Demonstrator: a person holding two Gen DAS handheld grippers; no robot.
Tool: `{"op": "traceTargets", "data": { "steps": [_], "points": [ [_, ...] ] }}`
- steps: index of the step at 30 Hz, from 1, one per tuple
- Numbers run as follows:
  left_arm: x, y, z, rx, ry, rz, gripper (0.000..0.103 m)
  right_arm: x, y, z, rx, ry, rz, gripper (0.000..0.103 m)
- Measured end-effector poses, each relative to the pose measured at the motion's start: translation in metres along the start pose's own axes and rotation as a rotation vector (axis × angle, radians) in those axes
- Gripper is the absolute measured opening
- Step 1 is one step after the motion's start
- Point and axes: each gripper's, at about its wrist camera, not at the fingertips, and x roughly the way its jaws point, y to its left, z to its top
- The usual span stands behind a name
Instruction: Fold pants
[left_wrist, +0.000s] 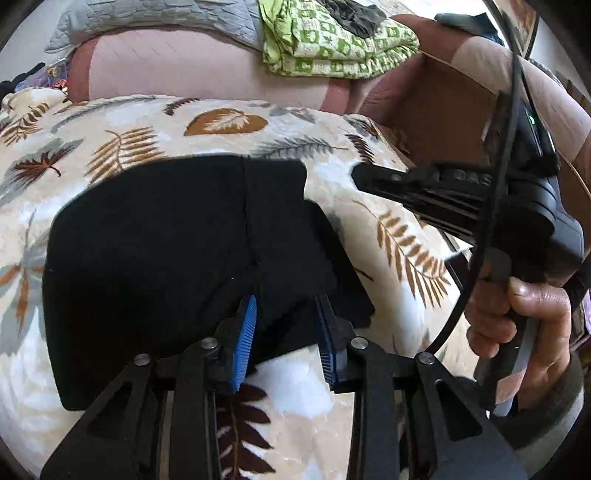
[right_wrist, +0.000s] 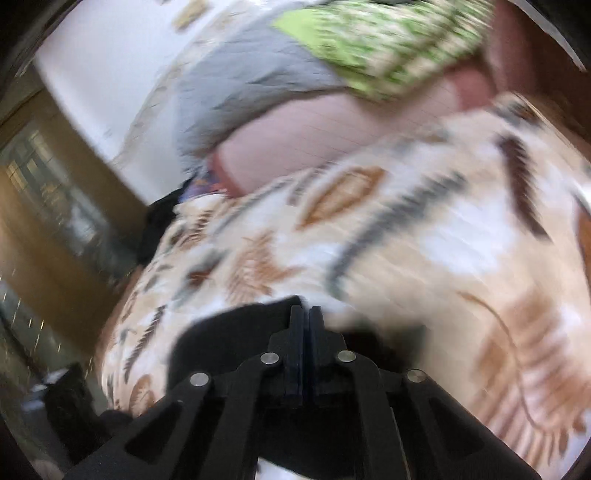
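The black pants (left_wrist: 177, 266) lie folded into a compact block at the frame's centre on the leaf-print blanket (left_wrist: 110, 147). The left gripper (left_wrist: 286, 336) stands partly spread, pinching nothing I can see; the right gripper (right_wrist: 305, 332) is pressed together, empty. Little seems left.

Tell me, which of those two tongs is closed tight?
The right tongs, held in the hand on the right side of the left wrist view: their fingers meet. The left tongs, with blue ribbed pads, stand apart over the folded black pants.
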Motion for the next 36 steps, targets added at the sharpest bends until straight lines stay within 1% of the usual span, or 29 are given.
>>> {"op": "traceTargets", "data": {
  "steps": [1,2,3,4,5,6,7,9,10,11,12,13,14,15,16,18,21,22,23,25,28,29,31,34,36],
  "points": [
    [-0.007,-0.002,0.000,0.021,0.002,-0.024,0.037,-0.006,-0.006,-0.003,0.016,-0.007,0.014,0.010],
    [-0.013,-0.003,0.001,0.037,0.013,-0.048,0.048,-0.011,-0.009,-0.005,0.029,-0.013,0.024,0.023],
    [-0.020,-0.003,0.002,0.050,0.022,-0.072,0.053,-0.015,-0.010,-0.008,0.044,-0.019,0.038,0.040],
    [-0.032,-0.003,0.000,0.059,0.013,-0.084,0.061,-0.015,-0.009,-0.009,0.056,-0.017,0.061,0.047],
    [-0.044,0.000,-0.001,0.067,-0.012,-0.081,0.064,-0.014,-0.006,-0.011,0.064,-0.007,0.097,0.054],
    [-0.045,0.001,0.004,0.073,-0.026,-0.071,0.064,-0.011,-0.002,-0.014,0.065,0.010,0.133,0.057],
    [-0.054,0.008,0.006,0.080,-0.048,-0.043,0.065,-0.009,0.001,-0.017,0.058,0.027,0.146,0.059],
    [-0.062,0.025,0.010,0.075,-0.079,0.024,0.066,0.007,0.013,-0.022,0.024,0.065,0.126,0.070],
    [-0.065,0.038,0.011,0.054,-0.092,0.069,0.066,0.016,0.016,-0.024,0.013,0.085,0.110,0.071],
    [-0.066,0.047,0.011,0.035,-0.091,0.087,0.066,0.026,0.019,-0.027,0.008,0.108,0.096,0.071],
    [-0.065,0.063,0.013,-0.019,-0.080,0.109,0.066,0.038,0.021,-0.030,0.008,0.135,0.087,0.071],
    [-0.065,0.075,0.013,-0.062,-0.074,0.114,0.066,0.046,0.023,-0.033,0.009,0.152,0.083,0.069],
    [-0.065,0.085,0.013,-0.097,-0.073,0.118,0.066,0.054,0.030,-0.036,-0.001,0.168,0.084,0.050],
    [-0.064,0.091,0.012,-0.117,-0.076,0.124,0.066,0.057,0.034,-0.039,-0.017,0.172,0.083,0.019],
    [-0.066,0.099,0.012,-0.140,-0.084,0.140,0.066,0.058,0.044,-0.040,-0.050,0.175,0.083,0.013],
    [-0.067,0.105,0.014,-0.156,-0.096,0.157,0.066,0.046,0.064,-0.036,-0.118,0.136,0.072,0.011],
    [-0.073,0.109,0.015,-0.173,-0.121,0.163,0.066,0.000,0.077,-0.020,-0.145,0.017,0.108,0.009],
    [-0.073,0.108,0.016,-0.169,-0.125,0.163,0.066,-0.010,0.077,-0.018,-0.151,-0.002,0.095,0.009],
    [-0.073,0.106,0.015,-0.164,-0.125,0.163,0.066,-0.018,0.074,-0.016,-0.155,-0.014,0.062,0.009],
    [-0.066,0.100,0.016,-0.147,-0.116,0.161,0.066,-0.025,0.055,-0.022,-0.130,0.012,-0.001,0.009],
    [-0.050,0.094,0.015,-0.122,-0.079,0.169,0.066,-0.002,0.019,-0.046,-0.072,0.117,-0.116,0.009],
    [-0.044,0.091,0.015,-0.114,-0.062,0.172,0.066,0.007,0.012,-0.052,-0.068,0.138,-0.133,0.009],
    [-0.042,0.086,0.016,-0.102,-0.059,0.175,0.066,0.010,0.007,-0.058,-0.052,0.117,-0.121,0.010],
    [-0.045,0.080,0.022,-0.084,-0.082,0.186,0.066,0.002,0.013,-0.050,-0.080,0.073,-0.096,0.014],
    [-0.045,0.078,0.026,-0.080,-0.087,0.190,0.066,-0.002,0.014,-0.045,-0.087,0.087,-0.099,0.017]
  ]
}}
